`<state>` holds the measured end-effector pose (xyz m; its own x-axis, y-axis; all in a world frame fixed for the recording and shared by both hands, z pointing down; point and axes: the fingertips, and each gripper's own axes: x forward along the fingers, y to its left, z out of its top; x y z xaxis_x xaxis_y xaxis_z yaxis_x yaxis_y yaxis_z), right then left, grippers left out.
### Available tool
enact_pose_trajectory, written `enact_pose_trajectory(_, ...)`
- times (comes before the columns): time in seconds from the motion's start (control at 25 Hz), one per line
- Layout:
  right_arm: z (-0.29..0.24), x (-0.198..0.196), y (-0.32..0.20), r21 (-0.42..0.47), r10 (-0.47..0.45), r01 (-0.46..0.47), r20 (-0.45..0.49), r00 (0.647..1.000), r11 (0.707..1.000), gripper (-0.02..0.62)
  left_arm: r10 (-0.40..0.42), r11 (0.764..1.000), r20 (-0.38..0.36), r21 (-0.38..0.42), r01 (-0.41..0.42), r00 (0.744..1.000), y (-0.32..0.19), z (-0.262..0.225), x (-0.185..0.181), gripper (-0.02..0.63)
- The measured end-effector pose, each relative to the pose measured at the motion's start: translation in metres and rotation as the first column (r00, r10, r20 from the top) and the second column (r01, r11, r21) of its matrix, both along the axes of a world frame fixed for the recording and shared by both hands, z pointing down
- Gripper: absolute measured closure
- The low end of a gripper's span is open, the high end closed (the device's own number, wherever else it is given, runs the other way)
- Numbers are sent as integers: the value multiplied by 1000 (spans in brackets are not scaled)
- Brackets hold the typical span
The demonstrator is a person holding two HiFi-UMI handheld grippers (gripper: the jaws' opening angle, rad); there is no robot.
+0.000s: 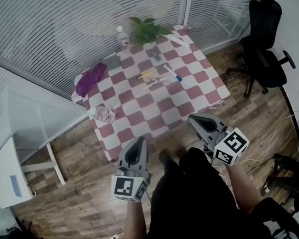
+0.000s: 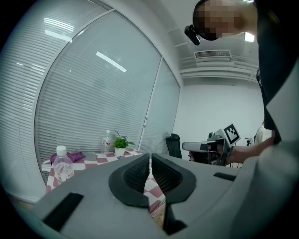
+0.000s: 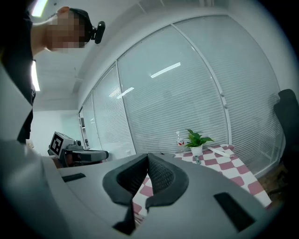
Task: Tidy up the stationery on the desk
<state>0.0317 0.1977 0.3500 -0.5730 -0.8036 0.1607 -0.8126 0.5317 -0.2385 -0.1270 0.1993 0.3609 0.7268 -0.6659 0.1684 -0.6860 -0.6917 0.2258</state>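
Currently your left tongs [image 1: 137, 143] and right tongs [image 1: 196, 118] are both pressed together, gripping nothing, short of the red-and-white checked counter [image 1: 154, 116]. Farther on, a yellow pen [image 1: 145, 75], a white pen [image 1: 157, 80] and a blue-capped white marker [image 1: 172, 72] lie mid-counter.

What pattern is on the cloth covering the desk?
Red-and-white checks cover the tablecloth; the head view shows it best.

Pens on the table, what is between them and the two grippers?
Just bare checkered tablecloth, as the head view shows. The pens lie mid-table; the left gripper and right gripper hover shut by its near edge.
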Motion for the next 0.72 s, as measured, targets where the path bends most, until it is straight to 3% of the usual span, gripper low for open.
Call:
enact_pose_trajectory(0.36,11,24,-16,-32,6,-7,-20,1000,999,574,5,998,23,-66,-3,1000,-15,18,21,563)
enact_pose_trajectory(0.72,6,54,-100,-31,-21,20,-25,999,999,573,-5,999,33,-35,7,999,-76,-5,64,563)
